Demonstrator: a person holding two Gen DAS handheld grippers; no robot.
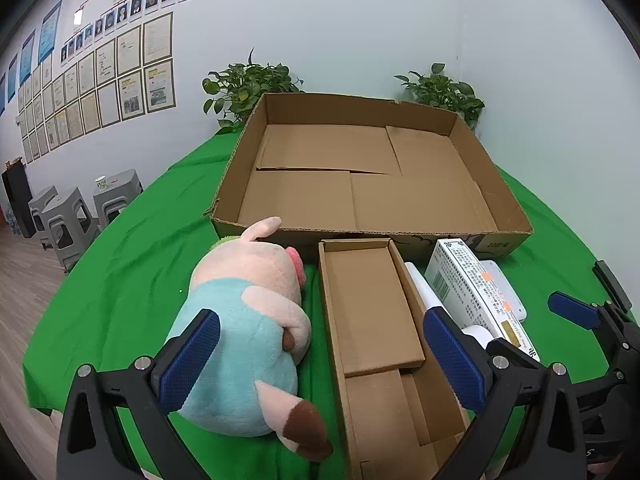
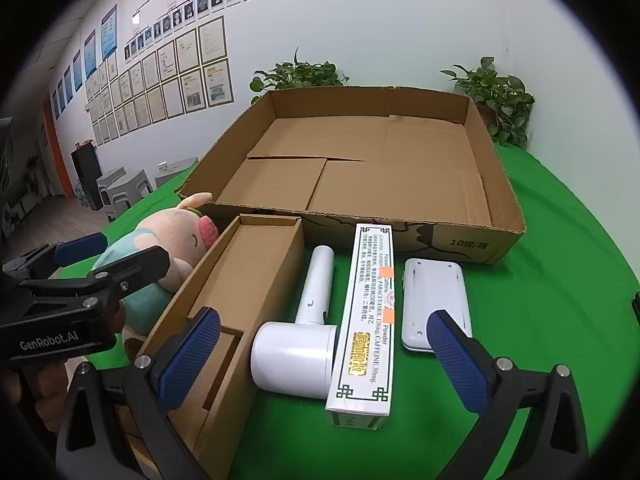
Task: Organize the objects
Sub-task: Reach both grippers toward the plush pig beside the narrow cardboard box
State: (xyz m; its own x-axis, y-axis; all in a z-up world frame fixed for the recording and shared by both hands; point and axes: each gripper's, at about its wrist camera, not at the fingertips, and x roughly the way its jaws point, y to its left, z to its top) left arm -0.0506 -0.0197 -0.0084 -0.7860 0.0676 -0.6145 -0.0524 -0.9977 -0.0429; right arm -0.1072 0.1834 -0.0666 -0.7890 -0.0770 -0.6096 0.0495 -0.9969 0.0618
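Observation:
A big open cardboard box stands empty at the back of the green table. In front lie a plush pig, a narrow open carton, a white hair dryer, a long white medicine box and a flat white device. My left gripper is open, its fingers straddling the pig and the carton. My right gripper is open over the hair dryer and the medicine box.
Two potted plants stand behind the big box against the wall. Grey stools stand on the floor left of the table. The green cloth is bare to the right of the objects.

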